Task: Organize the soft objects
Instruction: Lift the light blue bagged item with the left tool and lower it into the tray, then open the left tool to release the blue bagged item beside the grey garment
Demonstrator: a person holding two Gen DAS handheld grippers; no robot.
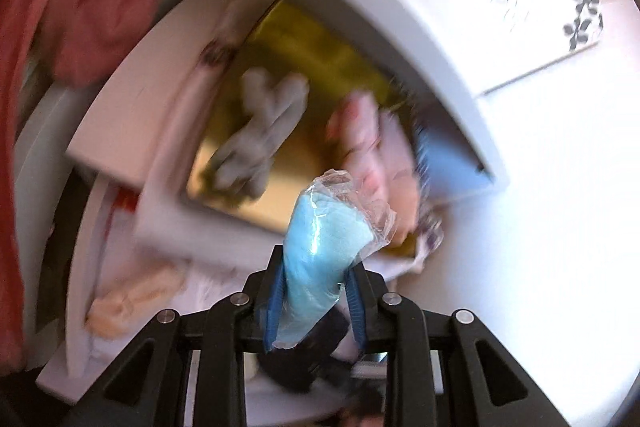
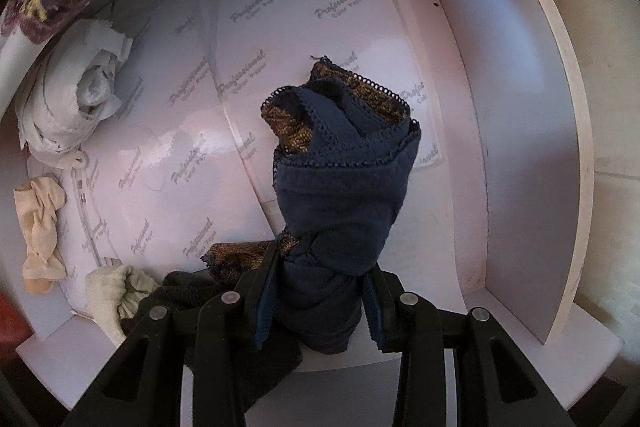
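**Both grippers loaded, soft items in hand**

Left gripper [image 1: 314, 303] was clamped on a light-blue cloth in clear wrap [image 1: 320, 247], frame centre-bottom; drawer with yellow liner [image 1: 304, 55] blurred behind. Wrap looked slippery, so grip the cloth body, not the loose film. Right gripper [image 2: 320, 303] pinched a navy lace-trimmed garment [image 2: 340, 179] low, over the paper-lined drawer [image 2: 532, 155]. Light, limp; the top would flop. Beige stocking [image 2: 40, 223] at left edge.

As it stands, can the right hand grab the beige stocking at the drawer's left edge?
Probably not yet: the right gripper is shut on the navy underwear. The path to the beige stocking looks open, but the fingers are occupied.
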